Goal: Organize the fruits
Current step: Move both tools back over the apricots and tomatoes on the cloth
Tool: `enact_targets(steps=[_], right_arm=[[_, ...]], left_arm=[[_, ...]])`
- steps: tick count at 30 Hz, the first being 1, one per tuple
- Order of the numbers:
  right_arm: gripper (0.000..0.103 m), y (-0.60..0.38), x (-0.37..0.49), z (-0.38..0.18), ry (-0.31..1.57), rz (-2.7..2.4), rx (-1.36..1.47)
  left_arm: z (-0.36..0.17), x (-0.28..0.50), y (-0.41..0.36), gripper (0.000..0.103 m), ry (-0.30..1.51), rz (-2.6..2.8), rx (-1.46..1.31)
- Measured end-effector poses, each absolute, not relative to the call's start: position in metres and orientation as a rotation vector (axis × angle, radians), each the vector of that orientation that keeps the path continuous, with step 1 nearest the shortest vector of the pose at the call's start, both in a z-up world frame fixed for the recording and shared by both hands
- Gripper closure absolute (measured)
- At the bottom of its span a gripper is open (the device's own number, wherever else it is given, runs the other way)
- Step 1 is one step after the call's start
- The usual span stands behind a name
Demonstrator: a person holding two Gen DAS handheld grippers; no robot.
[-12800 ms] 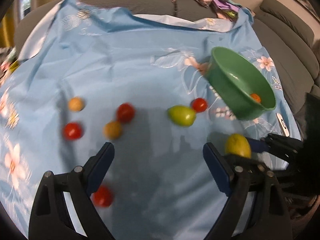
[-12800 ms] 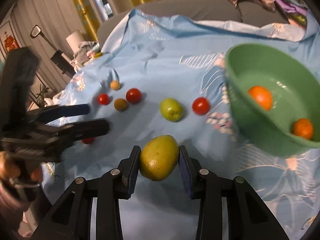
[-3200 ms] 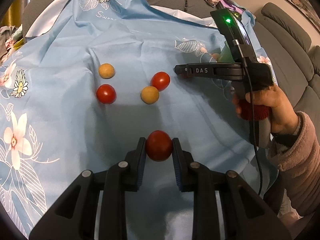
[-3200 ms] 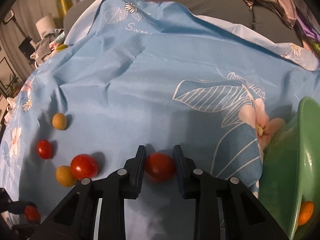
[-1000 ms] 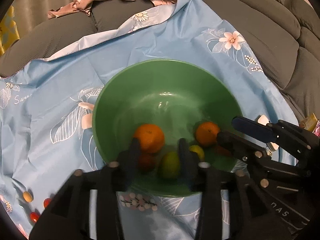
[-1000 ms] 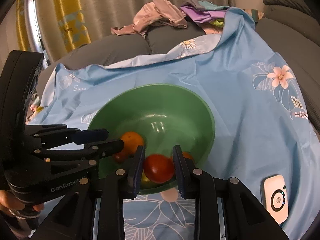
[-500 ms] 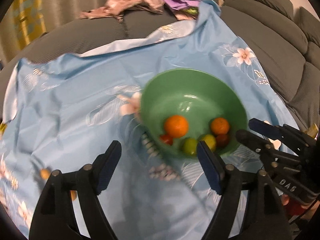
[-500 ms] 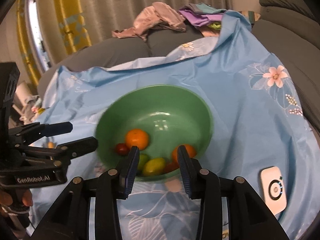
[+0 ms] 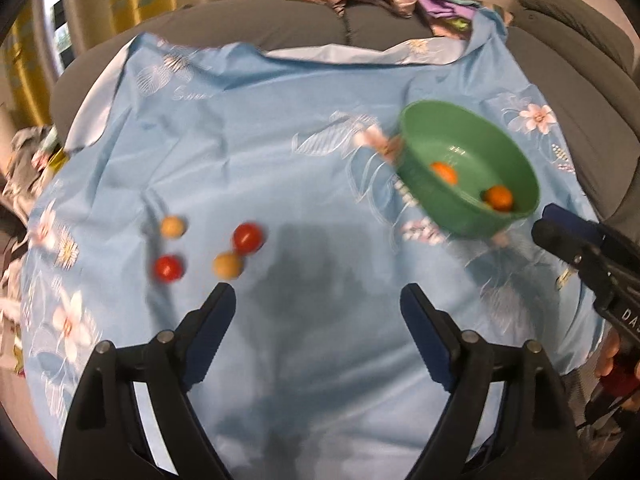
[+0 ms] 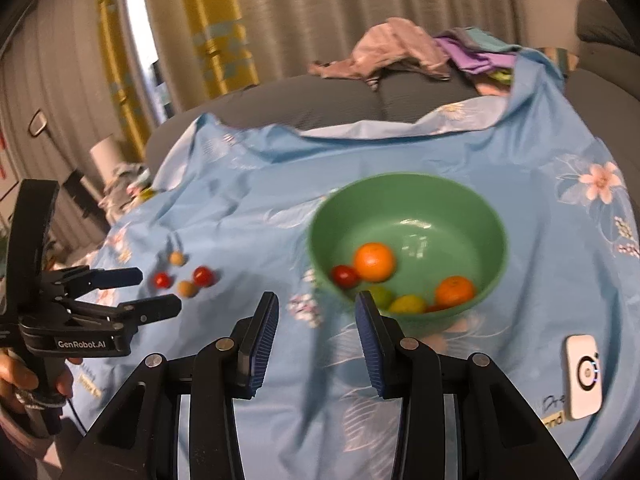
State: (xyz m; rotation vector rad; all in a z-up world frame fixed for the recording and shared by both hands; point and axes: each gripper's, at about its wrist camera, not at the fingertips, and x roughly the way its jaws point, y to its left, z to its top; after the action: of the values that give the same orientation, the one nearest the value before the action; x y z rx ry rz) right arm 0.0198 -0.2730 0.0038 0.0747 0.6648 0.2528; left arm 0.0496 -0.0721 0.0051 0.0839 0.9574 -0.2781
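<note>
A green bowl [image 10: 440, 216] on the blue flowered cloth holds two oranges [image 10: 374, 262], a red tomato [image 10: 345, 276], a green fruit [image 10: 380, 295] and a yellow one [image 10: 408, 304]. My right gripper [image 10: 316, 300] hangs open and empty just in front of the bowl. The left gripper [image 9: 316, 294] is opening wide with nothing between its fingers, over bare cloth. Ahead of it to the left lie two red tomatoes [image 9: 248, 237] [image 9: 168, 267] and two yellow-brown fruits [image 9: 227, 265] [image 9: 173, 226]. The bowl [image 9: 440, 208] stands at its right.
A small white device [image 10: 584, 376] lies on the cloth right of the bowl. A heap of clothes [image 10: 400, 52] sits on the grey sofa back behind. The right gripper [image 9: 560, 232] pokes in at the left view's right edge.
Both grippers let their tomatoes go into the bowl and opened. The left one swung away to the left, toward the loose fruit; the right one drew back a little.
</note>
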Motion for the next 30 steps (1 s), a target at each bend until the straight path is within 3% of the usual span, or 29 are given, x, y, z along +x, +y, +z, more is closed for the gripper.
enact_targets(steps=[25, 30], right_arm=[[0.063, -0.167, 0.049, -0.036, 0.881, 0.460, -0.029], [0.063, -0.155, 0.064, -0.041, 0.903, 0.466, -0.040]], left_arm=[[-0.018, 0.020, 0.040, 0.020, 0.919, -0.192, -0.080], [-0.021, 0.029, 0.045, 0.030, 0.916, -0.235, -0.096]])
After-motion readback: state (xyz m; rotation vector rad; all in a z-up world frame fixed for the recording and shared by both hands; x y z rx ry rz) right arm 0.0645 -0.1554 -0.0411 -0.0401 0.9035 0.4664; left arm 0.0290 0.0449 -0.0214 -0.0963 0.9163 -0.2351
